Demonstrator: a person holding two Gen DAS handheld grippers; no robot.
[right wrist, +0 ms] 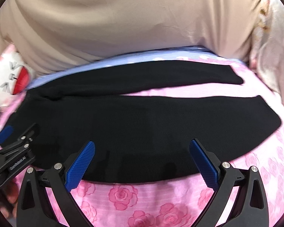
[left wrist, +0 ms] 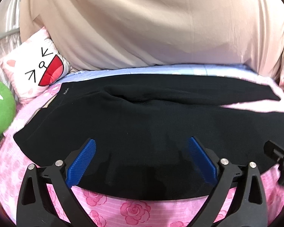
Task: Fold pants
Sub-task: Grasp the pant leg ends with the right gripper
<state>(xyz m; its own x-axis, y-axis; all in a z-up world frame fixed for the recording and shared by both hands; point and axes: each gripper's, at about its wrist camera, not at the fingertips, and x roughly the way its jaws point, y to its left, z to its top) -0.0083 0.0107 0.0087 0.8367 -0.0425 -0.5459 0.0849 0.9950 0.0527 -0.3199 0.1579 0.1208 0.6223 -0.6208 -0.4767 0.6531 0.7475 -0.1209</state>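
Pants flat on rose sheet, cat pillow — green plush beside

I read the left gripper with its jaws spread wide, blue fingertips well apart and nothing between them. The right gripper is the same, jaws wide, clasping nothing. Each gripper shows at the edge of the other's view, so they sit side by side.
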